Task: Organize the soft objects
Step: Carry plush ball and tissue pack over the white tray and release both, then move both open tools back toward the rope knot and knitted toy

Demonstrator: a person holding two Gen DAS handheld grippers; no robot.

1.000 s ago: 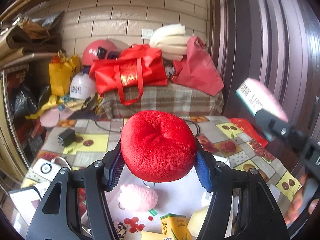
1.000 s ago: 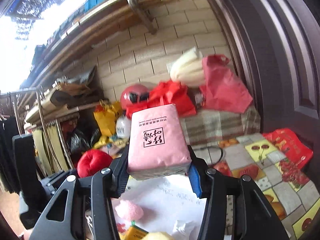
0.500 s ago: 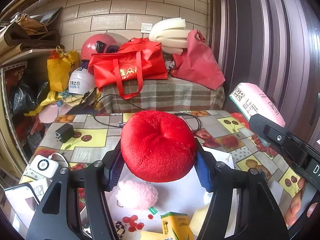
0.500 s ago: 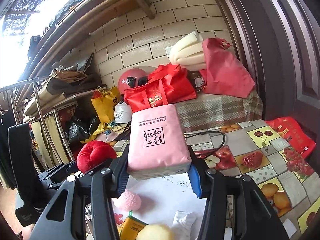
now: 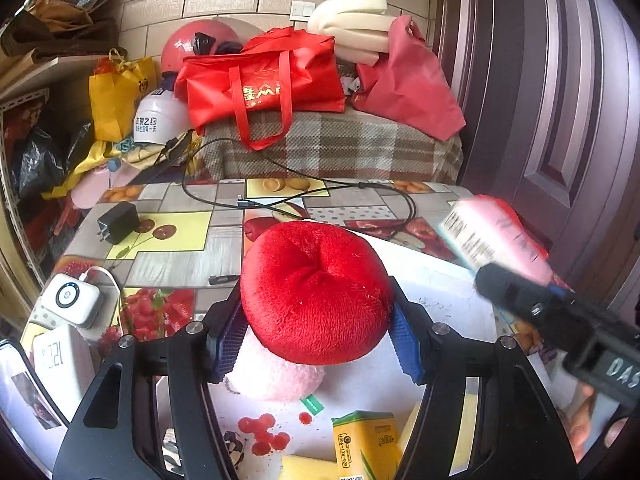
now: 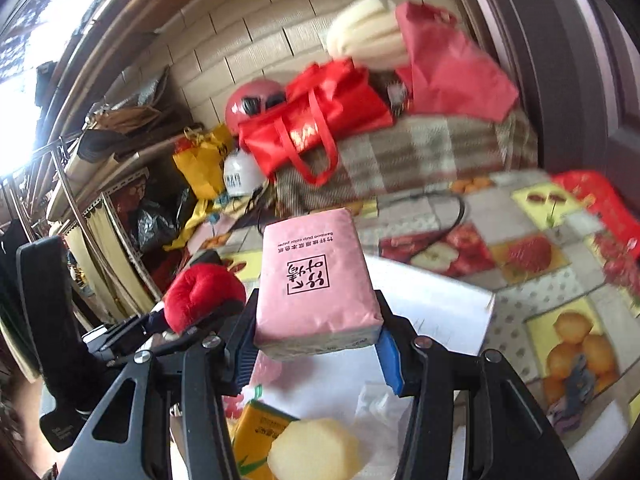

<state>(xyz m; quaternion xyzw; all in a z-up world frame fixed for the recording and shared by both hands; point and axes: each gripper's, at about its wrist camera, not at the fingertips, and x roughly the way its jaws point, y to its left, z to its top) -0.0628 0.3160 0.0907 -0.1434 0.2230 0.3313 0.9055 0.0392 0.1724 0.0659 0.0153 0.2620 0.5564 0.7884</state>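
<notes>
My left gripper [image 5: 316, 336] is shut on a red plush apple [image 5: 316, 292] and holds it above a white sheet [image 5: 448, 304] on the table. My right gripper [image 6: 316, 340] is shut on a pink tissue pack [image 6: 316, 276], also above the sheet. The pack shows blurred at the right of the left wrist view [image 5: 492, 240]; the red plush shows at the left of the right wrist view [image 6: 200, 296]. A pink fluffy ball [image 5: 276, 376], a yellow tissue pack [image 5: 364, 448] and a pale yellow sponge [image 6: 316, 452] lie on the sheet below.
The table has a fruit-print cloth [image 5: 168, 240]. A black charger [image 5: 118, 222], a black cable [image 5: 288, 196], a white power bank [image 5: 72, 300] and a phone [image 5: 24, 400] lie at the left. Red bags [image 5: 260, 80] and helmets are piled behind. A door [image 5: 540, 100] stands right.
Both grippers have tilted and moved down toward the table with their loads still held. The right gripper is in motion, blurred, and the pink pack sits lower in the left view.
</notes>
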